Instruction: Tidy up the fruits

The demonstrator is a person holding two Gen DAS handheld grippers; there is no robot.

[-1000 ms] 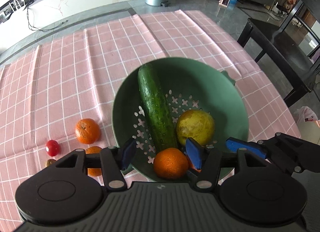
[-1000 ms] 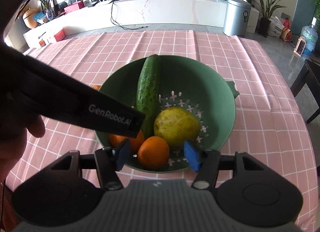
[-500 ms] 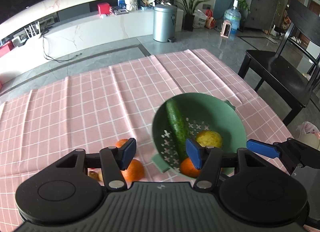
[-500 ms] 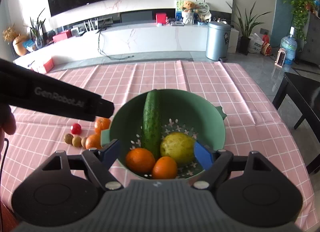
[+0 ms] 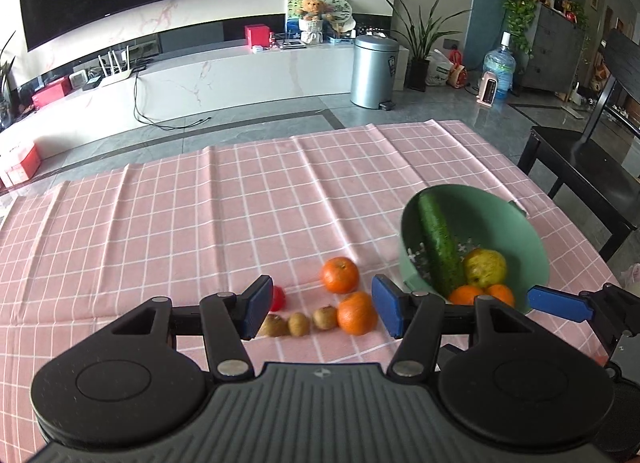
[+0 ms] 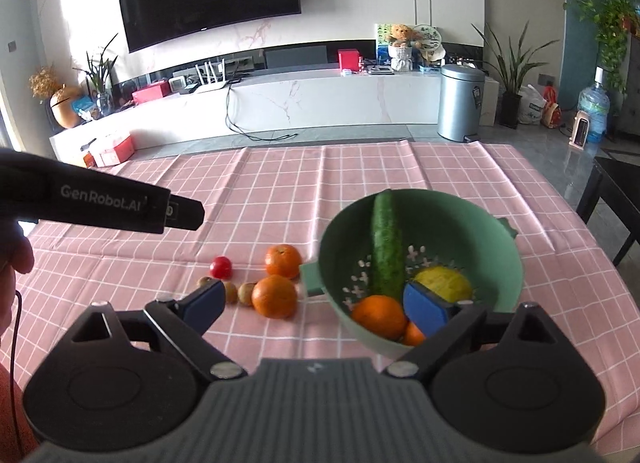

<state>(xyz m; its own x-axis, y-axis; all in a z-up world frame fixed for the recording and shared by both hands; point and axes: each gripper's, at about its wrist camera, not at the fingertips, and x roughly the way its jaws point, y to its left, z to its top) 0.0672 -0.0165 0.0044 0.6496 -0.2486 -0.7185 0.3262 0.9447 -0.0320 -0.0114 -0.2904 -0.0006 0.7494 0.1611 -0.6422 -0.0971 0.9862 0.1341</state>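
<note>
A green colander (image 5: 516, 231) (image 6: 472, 219) on the pink checked cloth holds a cucumber (image 5: 438, 247) (image 6: 387, 247), a yellow-green fruit (image 5: 485, 266) (image 6: 442, 283) and two oranges (image 6: 378, 316). Left of it on the cloth lie two oranges (image 5: 340, 274) (image 5: 356, 313) (image 6: 283, 260) (image 6: 275, 296), a cherry tomato (image 5: 278, 299) (image 6: 221, 267) and three small brown fruits (image 5: 299, 324) (image 6: 247, 293). My left gripper (image 5: 320, 311) is open and empty, raised above the loose fruit. My right gripper (image 6: 316, 305) is open and empty, above the colander's near left rim.
The cloth (image 5: 200, 215) covers the table to its far edge. A black chair (image 5: 580, 167) stands at the right. The left gripper's body (image 6: 100, 205) crosses the left of the right wrist view. A metal bin (image 5: 374, 71) stands on the floor beyond.
Both grippers have risen and pulled back from the colander. The left one has swung left over the loose fruit. The right jaws have opened wider.
</note>
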